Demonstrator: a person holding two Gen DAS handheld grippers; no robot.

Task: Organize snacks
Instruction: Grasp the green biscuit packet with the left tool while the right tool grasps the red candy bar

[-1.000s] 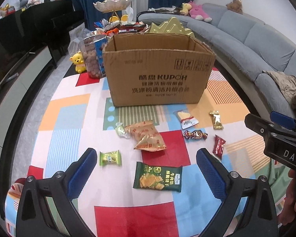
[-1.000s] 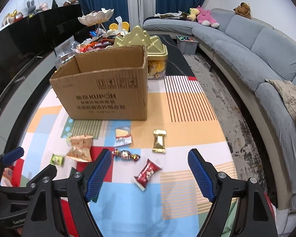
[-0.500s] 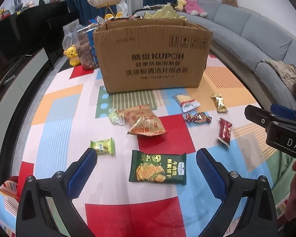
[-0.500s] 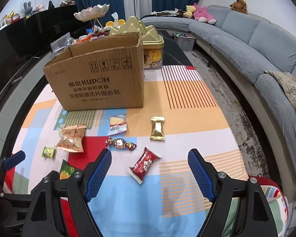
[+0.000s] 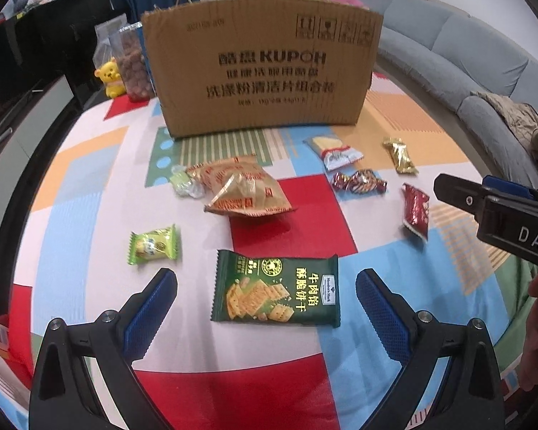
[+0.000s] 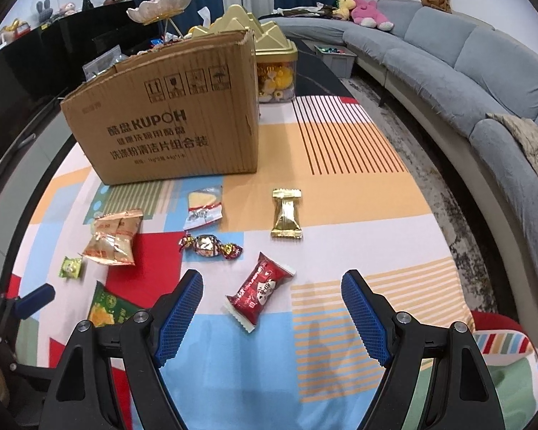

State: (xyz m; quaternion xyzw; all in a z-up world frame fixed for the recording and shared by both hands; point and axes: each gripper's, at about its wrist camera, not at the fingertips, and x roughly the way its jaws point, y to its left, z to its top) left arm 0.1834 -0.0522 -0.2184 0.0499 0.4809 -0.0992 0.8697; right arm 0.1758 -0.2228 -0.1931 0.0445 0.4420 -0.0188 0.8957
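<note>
Approach step, both grippers empty. L gripper [image 5: 267, 299] jaws wide, over green cracker pack [image 5: 276, 294] on mat [image 5: 89, 186]. R gripper [image 6: 272, 310] wide, red snack [image 6: 258, 292] between pads, untouched. Next, I judge: lower, pinch, carry to cardboard box [image 6: 168, 125].

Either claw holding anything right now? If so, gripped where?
Nothing held. Left claw is open, hovering over the green cracker pack; right claw is open over the red candy. No pad touches either wrapper.
</note>
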